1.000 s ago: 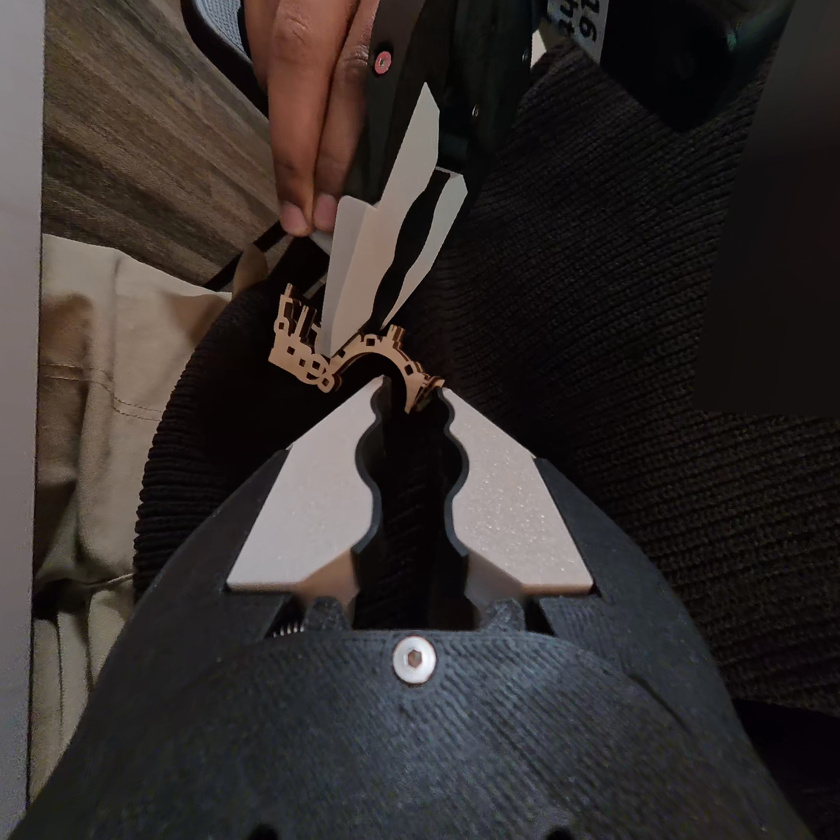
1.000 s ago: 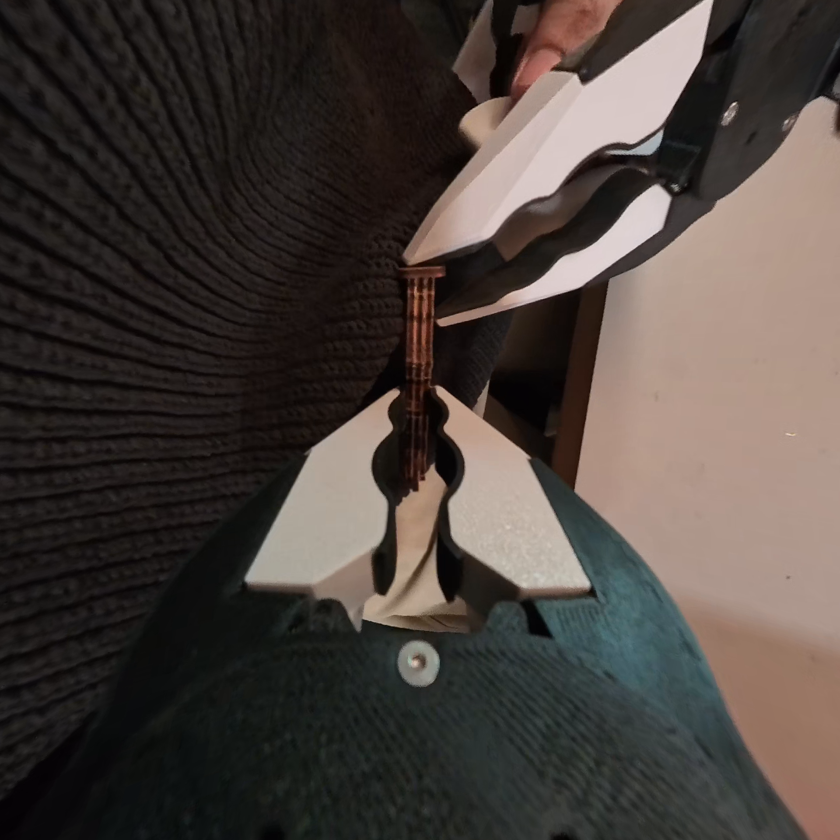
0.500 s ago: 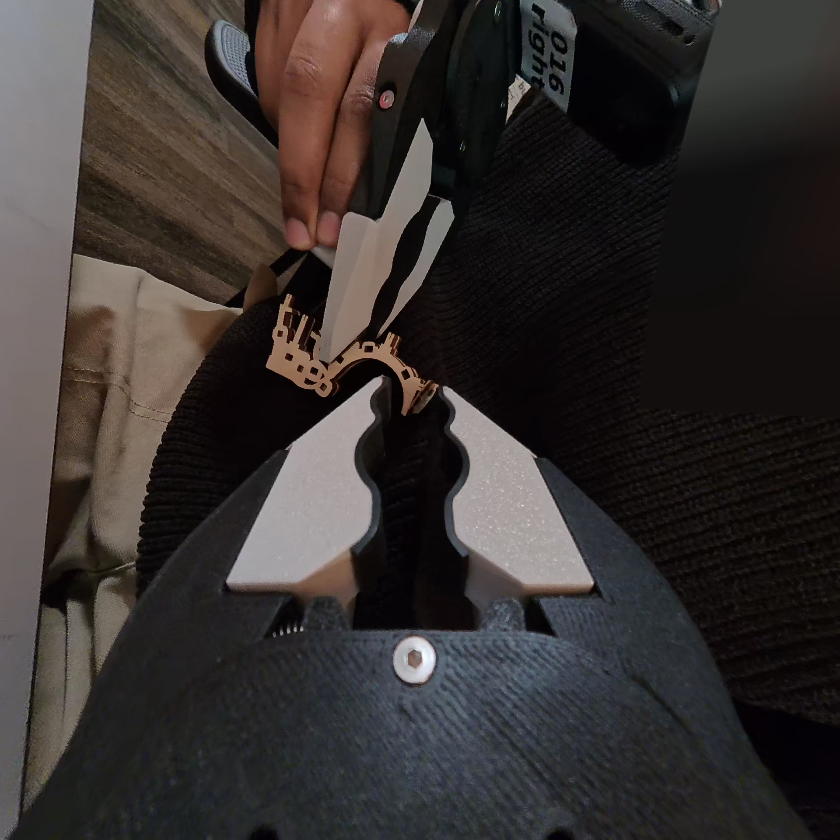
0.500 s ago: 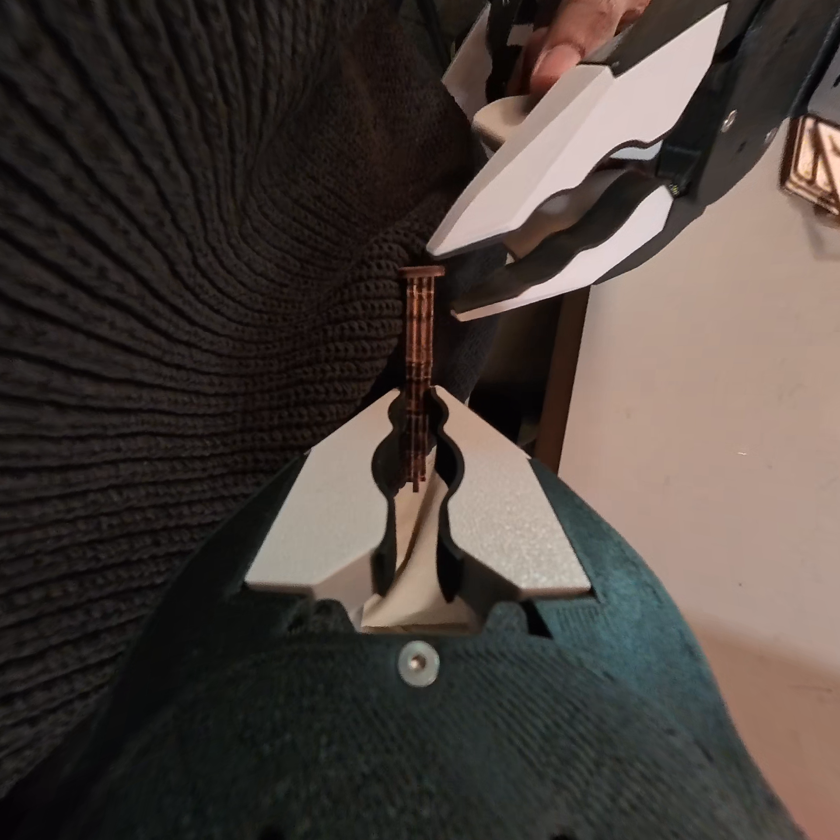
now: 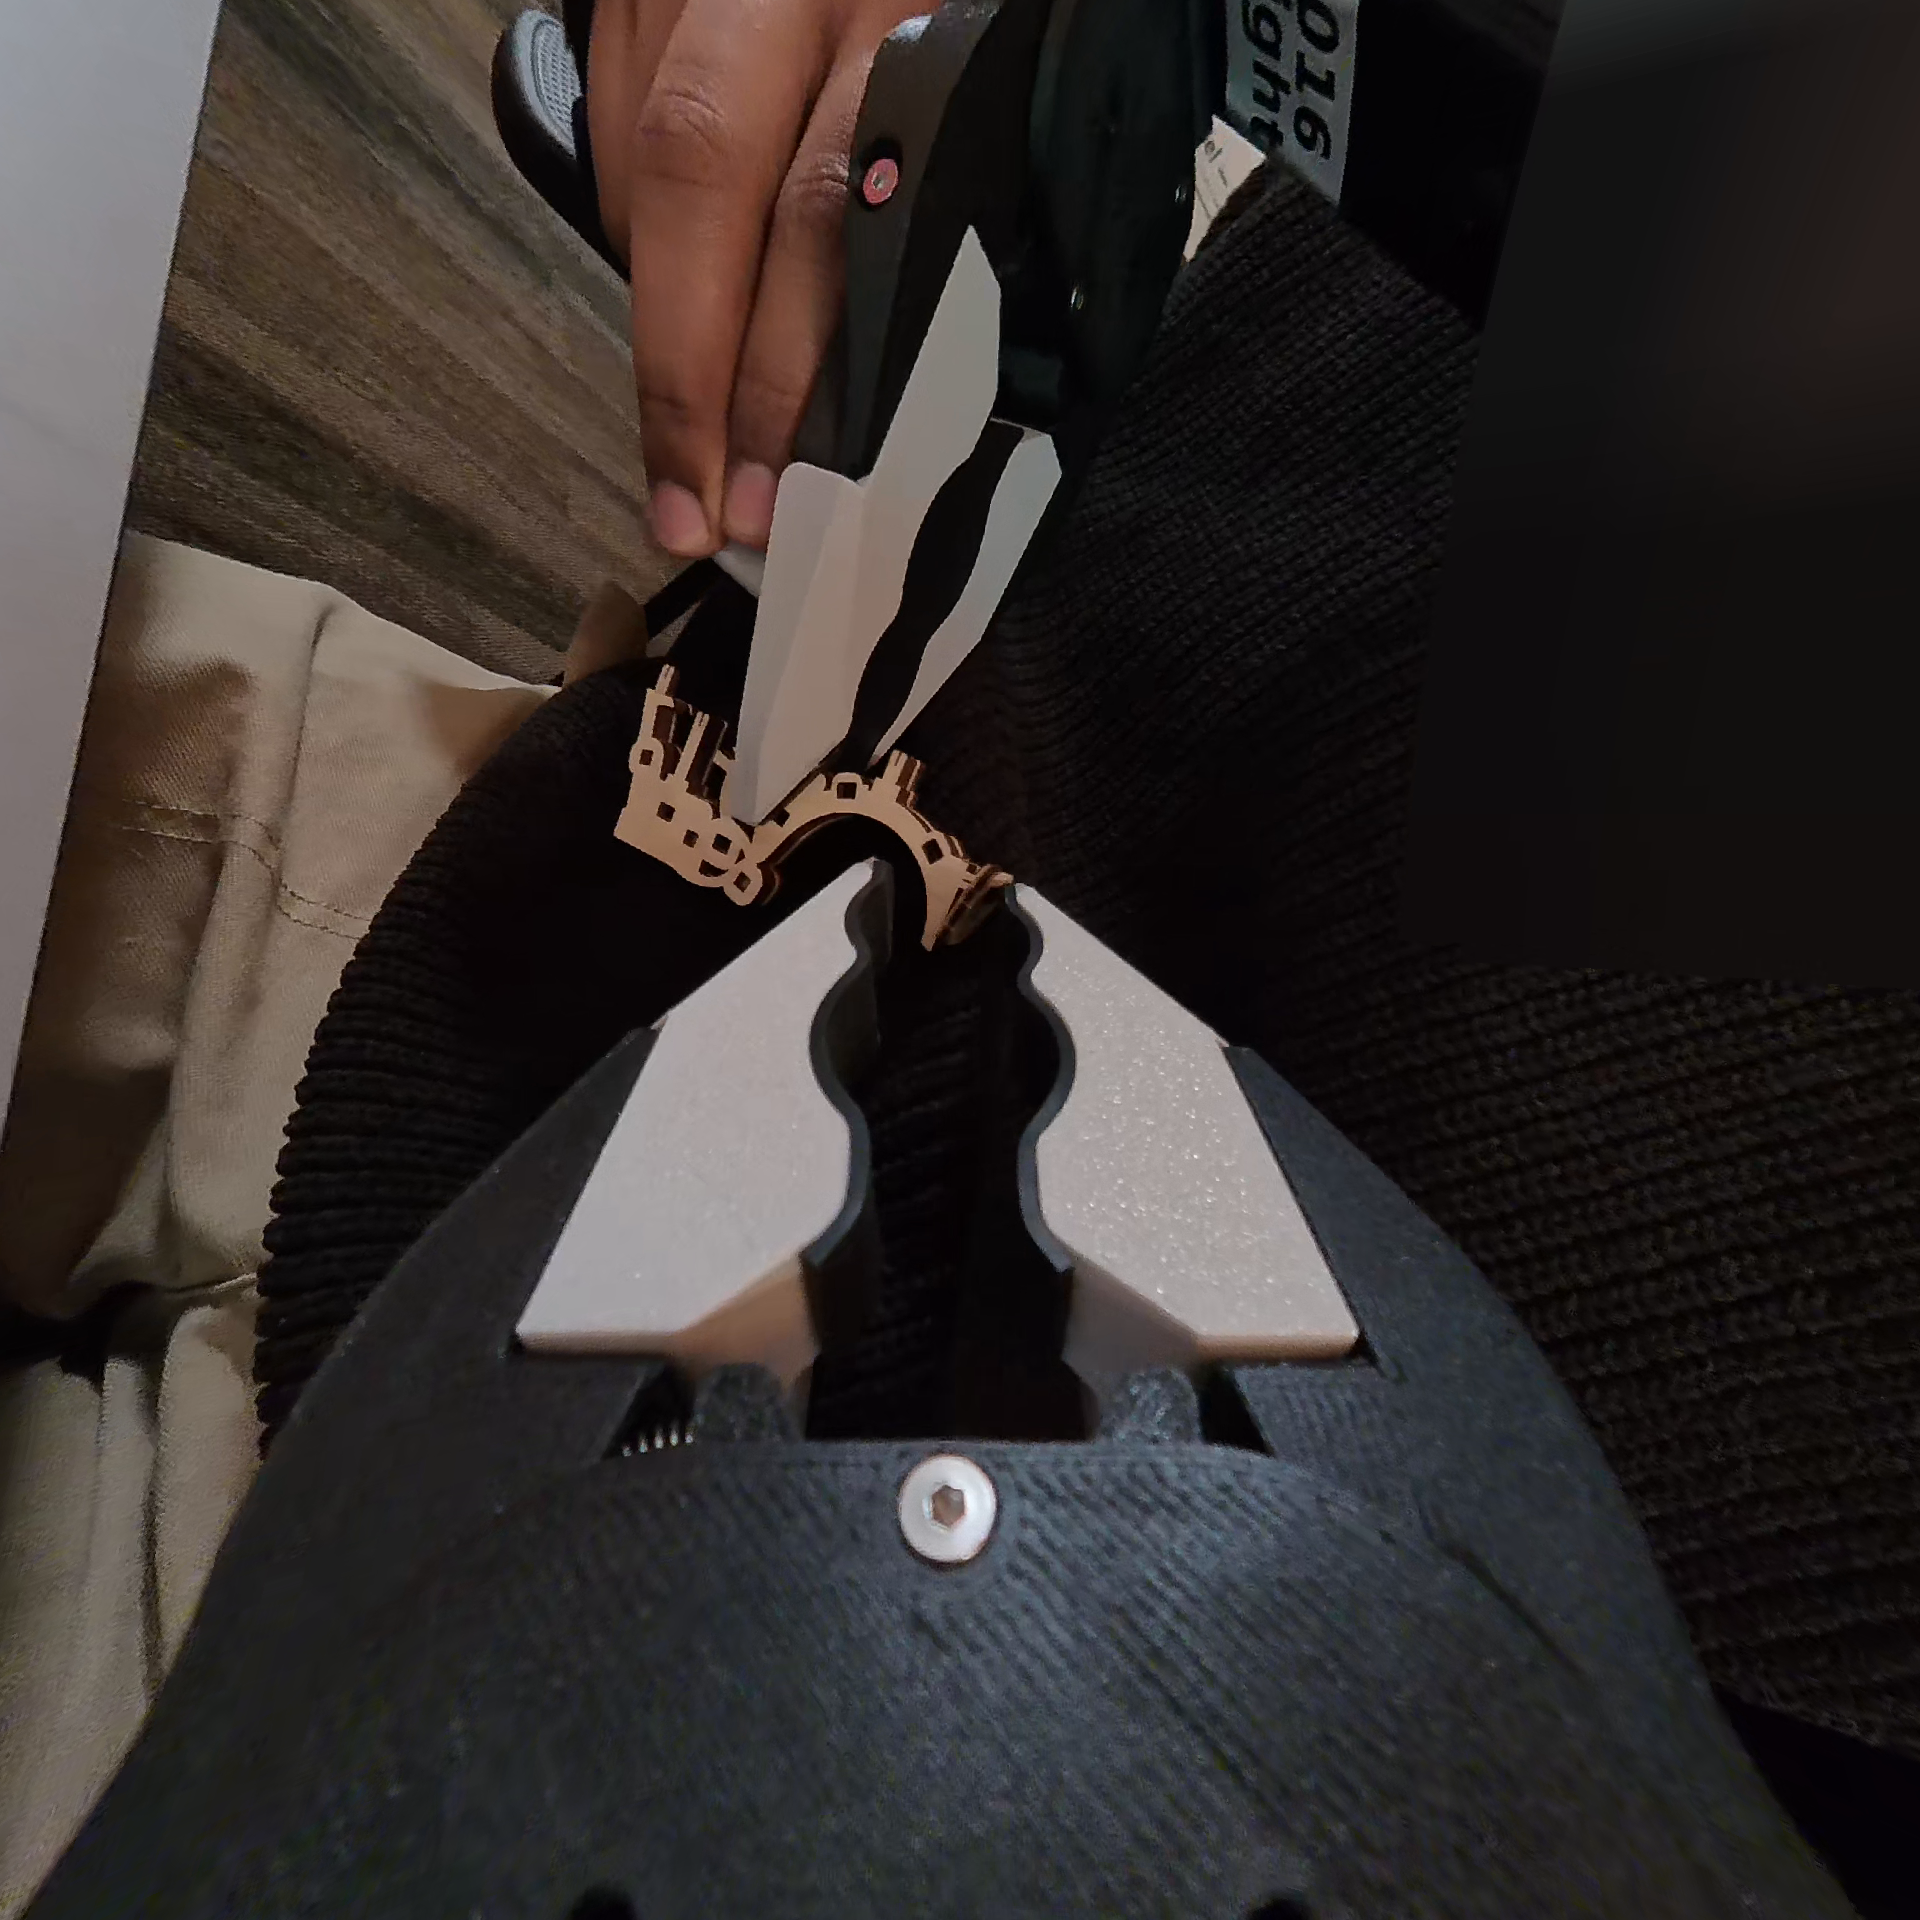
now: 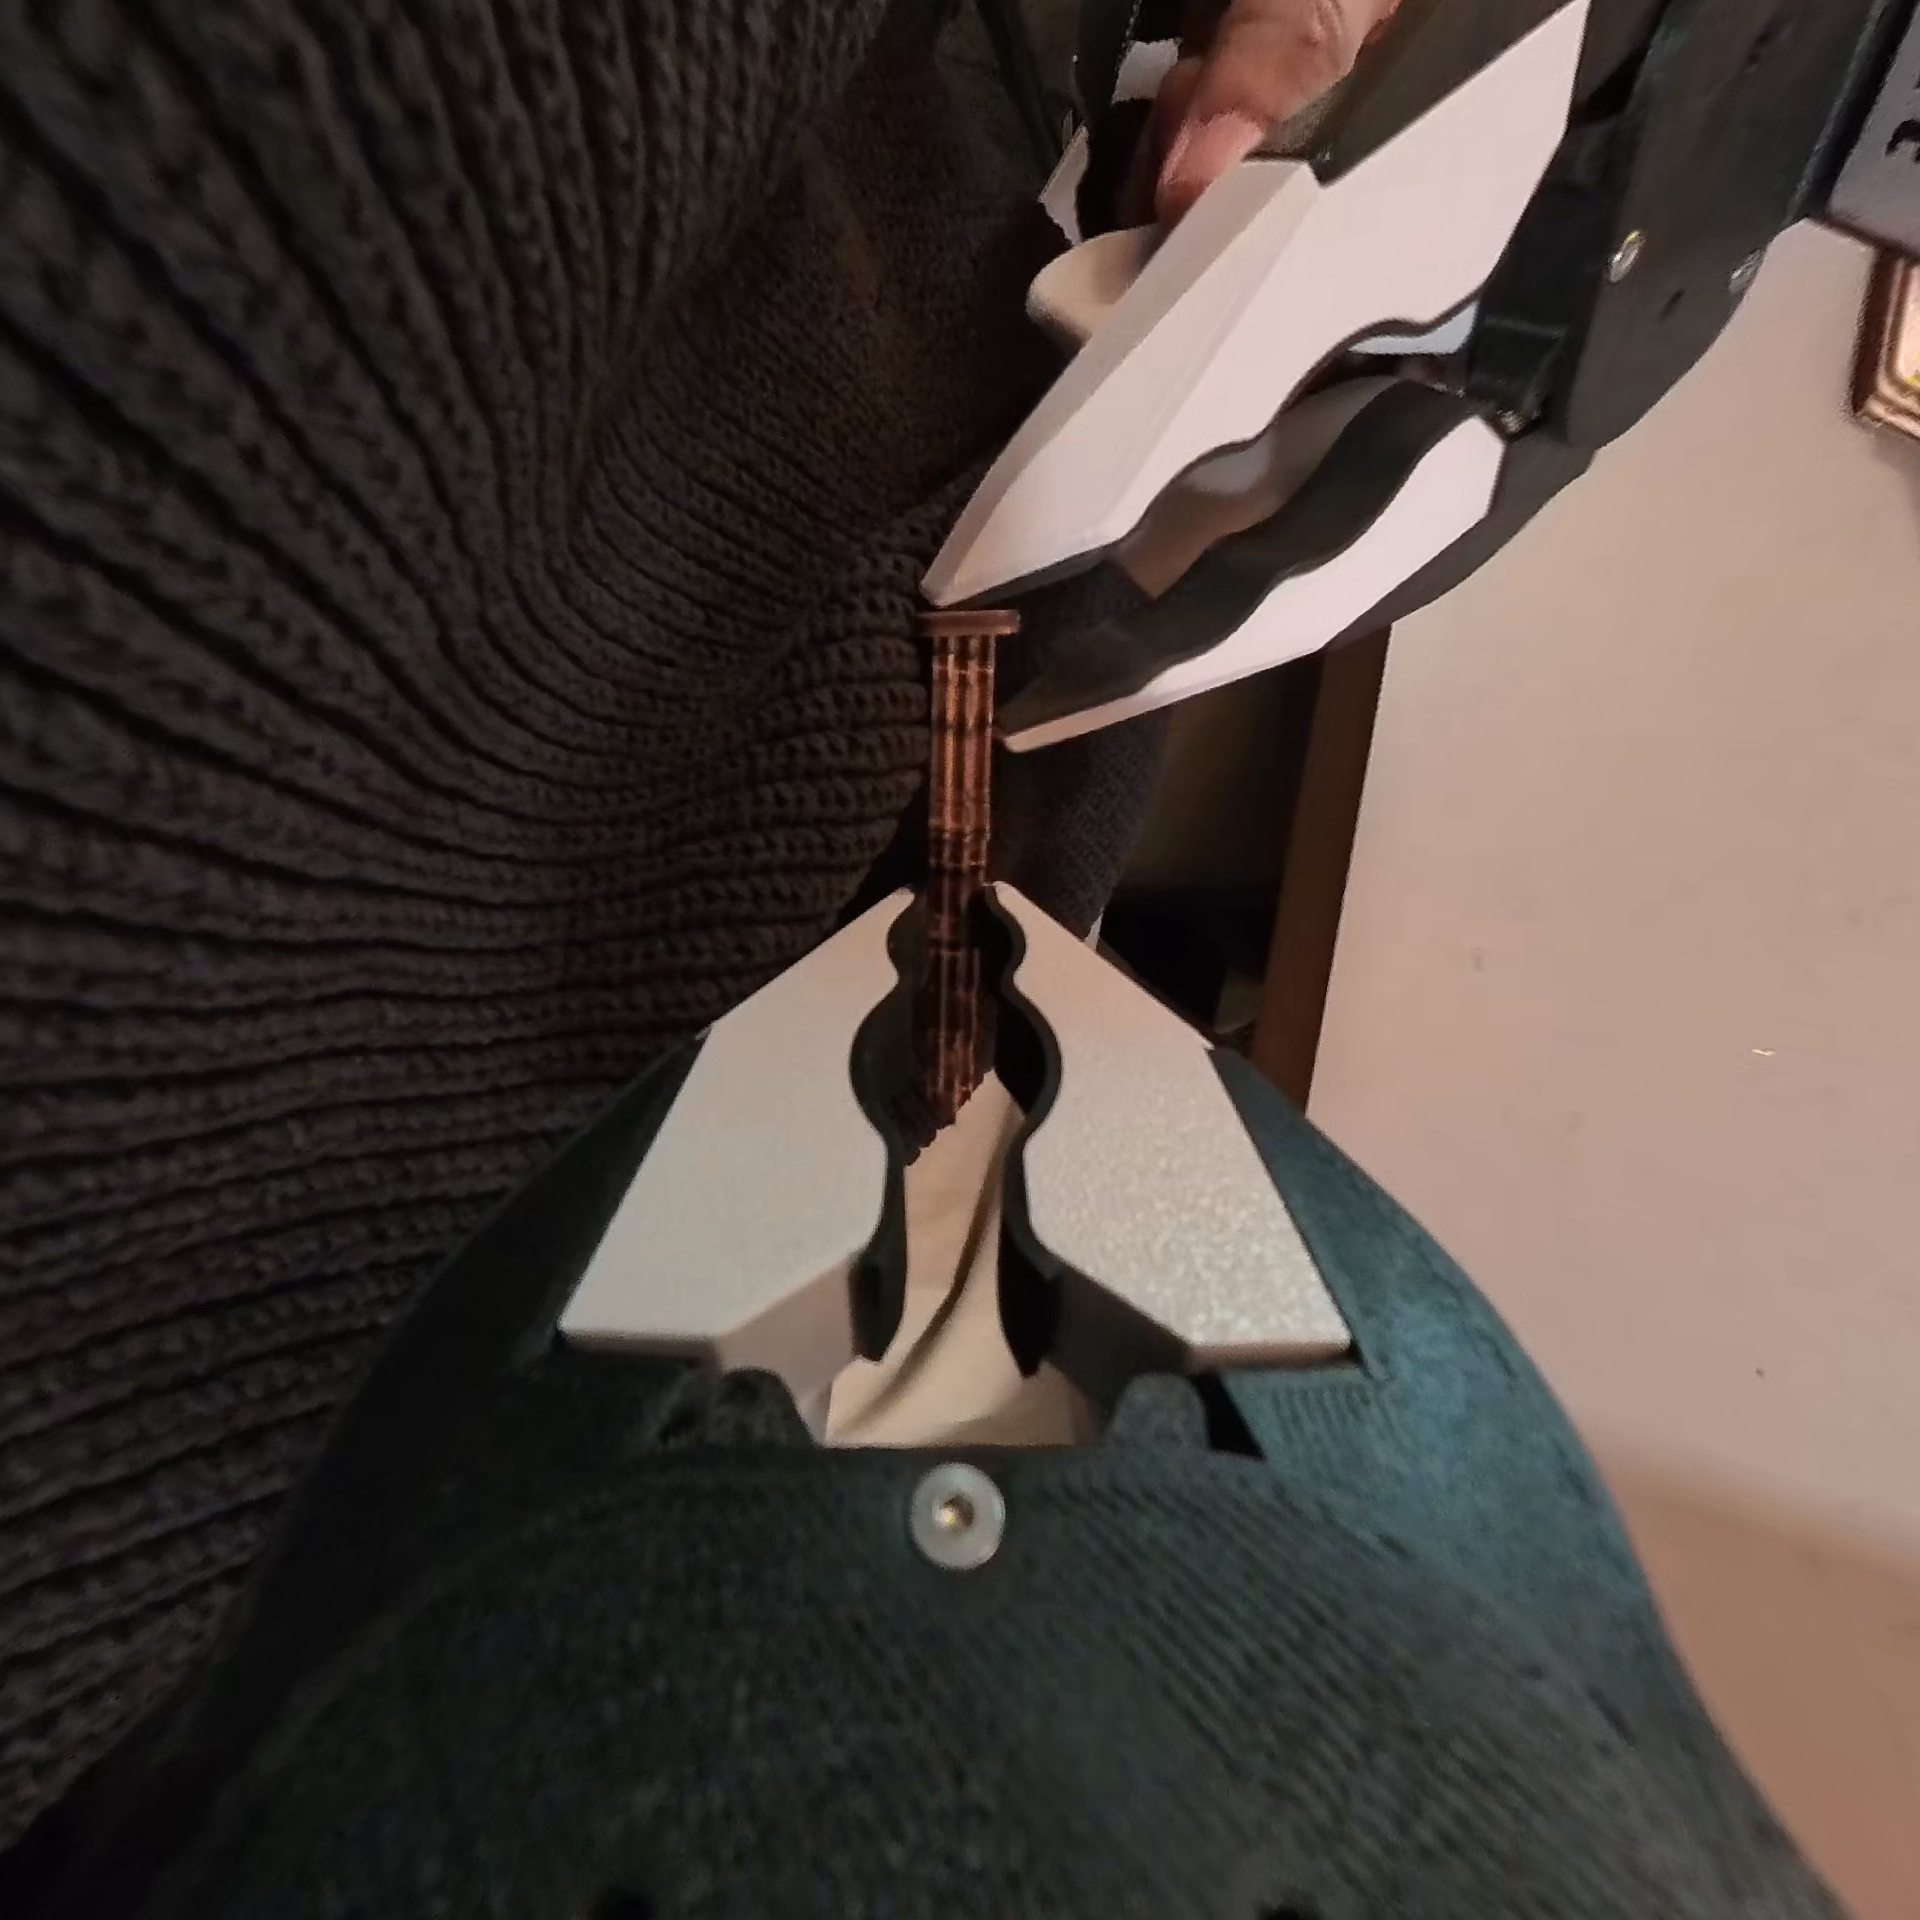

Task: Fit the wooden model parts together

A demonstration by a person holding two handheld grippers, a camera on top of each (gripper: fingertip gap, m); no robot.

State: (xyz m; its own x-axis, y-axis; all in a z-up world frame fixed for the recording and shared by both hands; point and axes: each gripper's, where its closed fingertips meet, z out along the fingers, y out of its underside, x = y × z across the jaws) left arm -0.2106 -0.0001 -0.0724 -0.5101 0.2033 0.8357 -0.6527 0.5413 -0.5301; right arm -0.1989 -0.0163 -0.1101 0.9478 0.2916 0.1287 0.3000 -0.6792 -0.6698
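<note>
Wood, where it sits: the laser-cut wooden model (image 5: 800, 831), an arched stack of thin plywood layers, is held in the air between both grippers, just in front of a black knit sweater (image 5: 1558, 1143).
Left gripper (image 5: 940, 904): nearest in its own view, its grey pads are slightly parted around the right foot of the arch; whether they pinch it or only frame it, I cannot tell.
Right gripper (image 6: 956, 914): clenched on the layered edge of the model (image 6: 961, 831), which stands upright out of its tips, so the stack stays steady while the other tool works on its far end.
Farther off: the right gripper reaches down onto the arch's top, a bare hand (image 5: 727, 260) on its handle; beige trousers (image 5: 208, 831) and wood-grain floor (image 5: 364, 312) lie far left.
Change: compared with a second ago, the left gripper's tips in the right wrist view sit higher and farther right, with more gap to the model's cap.
</note>
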